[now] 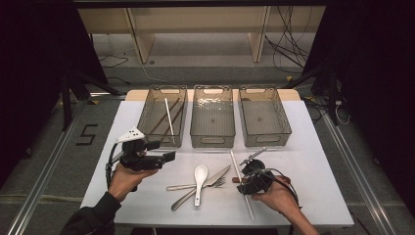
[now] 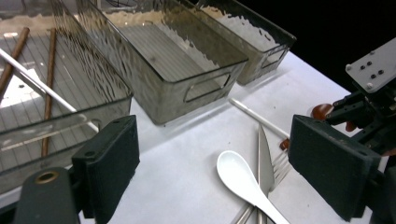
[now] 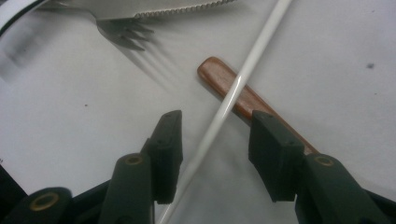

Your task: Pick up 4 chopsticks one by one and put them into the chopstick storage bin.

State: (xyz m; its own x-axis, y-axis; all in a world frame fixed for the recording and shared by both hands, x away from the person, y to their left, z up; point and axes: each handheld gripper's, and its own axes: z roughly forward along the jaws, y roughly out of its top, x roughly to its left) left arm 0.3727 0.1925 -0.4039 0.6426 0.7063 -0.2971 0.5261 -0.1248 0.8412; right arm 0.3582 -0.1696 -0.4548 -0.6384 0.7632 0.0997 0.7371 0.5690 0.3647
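My right gripper (image 3: 215, 135) sits low over the white table (image 1: 313, 161) with its black jaws partly apart and a long white plastic chopstick (image 3: 233, 95) running between them; neither pad presses on it, so nothing is gripped. Under that chopstick, crossing it toward two o'clock of the jaws, lies a flat brown wooden handle (image 3: 224, 84) whose far end I cannot make out. In the high view the right gripper (image 1: 247, 182) is at about five o'clock of the table's middle, and the white chopstick (image 1: 236, 164) stretches from near the bins down past my hand. My left gripper (image 2: 212, 168) hangs at about eight o'clock, jaws spread wide and holding nothing. Between the two grippers lie a white ceramic soup spoon (image 1: 199, 177), a steel table knife (image 1: 215, 177) and a steel fork (image 1: 193, 186), overlapping. Three smoky transparent plastic bins (image 1: 213, 139) line up at twelve o'clock; the left one holds brown chopsticks (image 1: 159, 122) and a white one (image 1: 169, 116).
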